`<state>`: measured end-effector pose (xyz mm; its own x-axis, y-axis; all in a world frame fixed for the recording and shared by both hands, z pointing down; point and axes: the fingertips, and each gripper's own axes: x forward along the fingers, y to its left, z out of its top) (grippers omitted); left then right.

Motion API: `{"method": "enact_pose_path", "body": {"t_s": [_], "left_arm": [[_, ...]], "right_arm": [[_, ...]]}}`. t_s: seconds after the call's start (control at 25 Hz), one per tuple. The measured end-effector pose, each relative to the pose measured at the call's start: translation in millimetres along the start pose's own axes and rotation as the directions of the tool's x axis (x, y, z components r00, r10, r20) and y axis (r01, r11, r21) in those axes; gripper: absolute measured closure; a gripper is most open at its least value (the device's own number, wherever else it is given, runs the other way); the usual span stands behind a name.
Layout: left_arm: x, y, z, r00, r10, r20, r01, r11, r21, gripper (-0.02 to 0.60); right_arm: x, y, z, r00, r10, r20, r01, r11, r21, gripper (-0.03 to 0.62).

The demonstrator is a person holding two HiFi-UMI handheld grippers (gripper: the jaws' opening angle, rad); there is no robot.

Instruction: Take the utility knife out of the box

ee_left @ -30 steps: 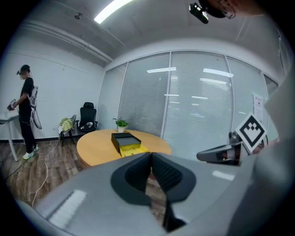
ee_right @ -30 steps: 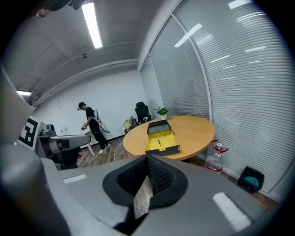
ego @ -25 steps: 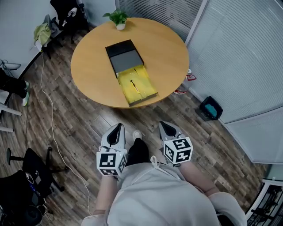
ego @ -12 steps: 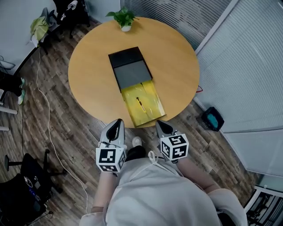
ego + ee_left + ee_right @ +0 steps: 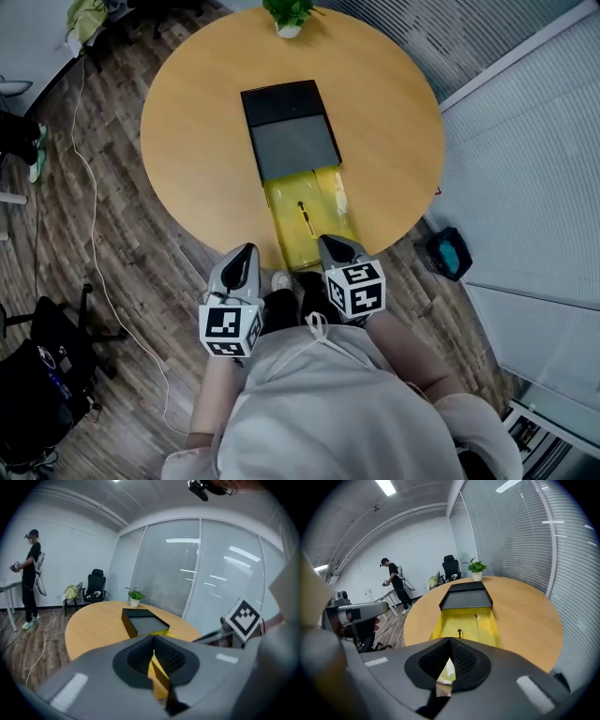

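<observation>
Utility knife (image 5: 304,217): small dark sliver, details unreadable, lying in yellow tray (image 5: 284,202) pulled out of black box (image 5: 291,131) toward table (image 5: 187,141) near edge. Left gripper view hides knife behind own jaws; right gripper view shows it. Left gripper (image 5: 247,250) and right gripper (image 5: 326,243): both closed, empty.

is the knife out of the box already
No, the knife lies in the yellow drawer of the box on the table.

yellow tray (image 5: 286,236) open from above, black box part (image 5: 294,145) behind it, table (image 5: 197,141) bare both sides
</observation>
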<state>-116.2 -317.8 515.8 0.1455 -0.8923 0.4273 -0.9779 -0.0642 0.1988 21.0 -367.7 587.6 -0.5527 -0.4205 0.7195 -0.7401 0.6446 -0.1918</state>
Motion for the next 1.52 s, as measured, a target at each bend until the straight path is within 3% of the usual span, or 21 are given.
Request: {"method": "enact_pose_path", "body": {"t_s": [0.36,0.44,0.76,1.08,1.52], "left_arm": [[27,20,-31,0.993,0.099,-0.065,-0.106,0.990,-0.098,0.575],[31,23,-36,0.990,0.114,-0.079,-0.123,0.986,-0.109,0.575],[43,34,-59,0.974,0.181,-0.138,-0.201,0.968,-0.150,0.575],[45,41,-69,0.965,0.207,-0.164,-0.235,0.957,-0.171,0.575],[41,28,-59,0.970,0.195,-0.148,-0.218,0.963,-0.158,0.575]], "right_arm": [[67,-14,-14,0.976,0.065,-0.209,-0.078,0.995,-0.054,0.592],[79,-20,-14,0.969,0.054,-0.240,-0.066,0.997,-0.045,0.531],[125,-33,-19,0.939,0.006,-0.344,-0.040,0.995,-0.092,0.445],[134,-34,-22,0.936,-0.087,-0.342,0.018,0.979,-0.201,0.473],[122,-37,-23,0.933,-0.041,-0.357,-0.018,0.987,-0.159,0.530]]}}
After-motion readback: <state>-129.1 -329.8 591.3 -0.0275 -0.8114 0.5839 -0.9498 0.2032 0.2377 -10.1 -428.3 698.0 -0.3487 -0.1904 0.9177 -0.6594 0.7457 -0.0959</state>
